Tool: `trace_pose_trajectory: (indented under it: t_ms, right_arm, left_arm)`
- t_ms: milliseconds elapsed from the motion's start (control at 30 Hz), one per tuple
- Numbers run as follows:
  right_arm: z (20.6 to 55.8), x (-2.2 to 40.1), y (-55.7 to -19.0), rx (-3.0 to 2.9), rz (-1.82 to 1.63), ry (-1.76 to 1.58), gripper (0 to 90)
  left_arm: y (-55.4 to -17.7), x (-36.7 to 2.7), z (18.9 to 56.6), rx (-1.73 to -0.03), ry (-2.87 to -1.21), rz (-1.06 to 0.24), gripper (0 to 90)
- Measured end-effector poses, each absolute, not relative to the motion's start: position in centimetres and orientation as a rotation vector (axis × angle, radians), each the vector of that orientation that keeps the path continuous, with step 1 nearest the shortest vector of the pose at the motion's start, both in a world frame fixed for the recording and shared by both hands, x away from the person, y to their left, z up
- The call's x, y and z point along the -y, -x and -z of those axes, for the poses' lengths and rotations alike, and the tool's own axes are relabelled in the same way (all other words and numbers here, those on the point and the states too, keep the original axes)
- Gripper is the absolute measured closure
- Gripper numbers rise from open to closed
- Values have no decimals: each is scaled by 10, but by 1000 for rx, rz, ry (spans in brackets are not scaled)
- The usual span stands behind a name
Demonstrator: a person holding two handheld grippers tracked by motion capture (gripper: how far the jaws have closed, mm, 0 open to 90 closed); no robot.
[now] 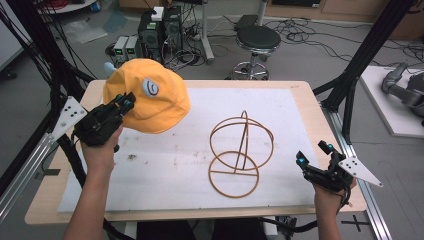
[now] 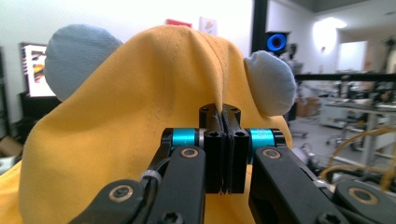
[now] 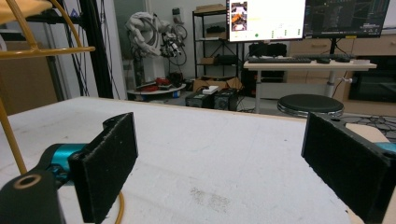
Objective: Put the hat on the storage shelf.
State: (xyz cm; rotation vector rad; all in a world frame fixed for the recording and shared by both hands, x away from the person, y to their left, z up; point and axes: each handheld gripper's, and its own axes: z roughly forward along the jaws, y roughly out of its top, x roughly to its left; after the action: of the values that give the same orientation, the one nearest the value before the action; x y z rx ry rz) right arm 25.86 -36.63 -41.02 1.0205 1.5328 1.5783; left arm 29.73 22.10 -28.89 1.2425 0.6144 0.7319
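Note:
A yellow cap (image 1: 150, 100) with grey ears and a round grey badge hangs above the table's back left. My left gripper (image 1: 125, 102) is shut on the cap's lower edge; in the left gripper view the jaws pinch a fold of yellow fabric (image 2: 140, 102) of the cap at the left gripper (image 2: 224, 116), between the two grey ears. A gold wire hat stand (image 1: 241, 152) stands right of centre on the white mat. My right gripper (image 1: 312, 154) stands open near the table's right front corner, right of the stand, nothing between the right gripper (image 3: 219, 163) jaws.
The white mat (image 1: 175, 165) covers most of the wooden table (image 1: 310, 100). Black frame posts (image 1: 365, 55) rise at both sides. A stool (image 1: 257, 40) and computer boxes (image 1: 160, 32) stand on the floor behind the table.

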Motion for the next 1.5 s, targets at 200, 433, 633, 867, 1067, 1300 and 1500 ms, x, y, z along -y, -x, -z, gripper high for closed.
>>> trace_pose_trajectory:
  t_ms: [200, 433, 633, 867, 1067, 1300, 1500]
  right_arm:
    - [410, 365, -259, -1535, -1580, -1016, 103]
    - [410, 364, -259, -1531, -1591, -1014, 104]
    - [410, 365, -259, -1532, -1589, -1013, 103]
    - [409, 366, -259, -1527, -1593, -1008, 103]
    - [409, 367, -259, -1525, -1595, -1012, 104]
    - [409, 366, -259, -1522, -1596, -1011, 103]
    - [410, 366, -259, -1526, -1602, -1013, 103]
  left_arm:
    - [-292, -192, 266, -525, -1235, -670, 882]
    - [-286, -161, 249, -452, -1216, -611, 882]
    - [-282, -134, 246, -408, -1239, -557, 882]
    - [-281, -106, 248, -365, -1272, -497, 881]
    - [-275, -80, 255, -322, -1318, -456, 881]
    - [-274, -64, 268, -316, -1350, -443, 881]
    - [-275, -55, 281, -316, -1370, -423, 881]
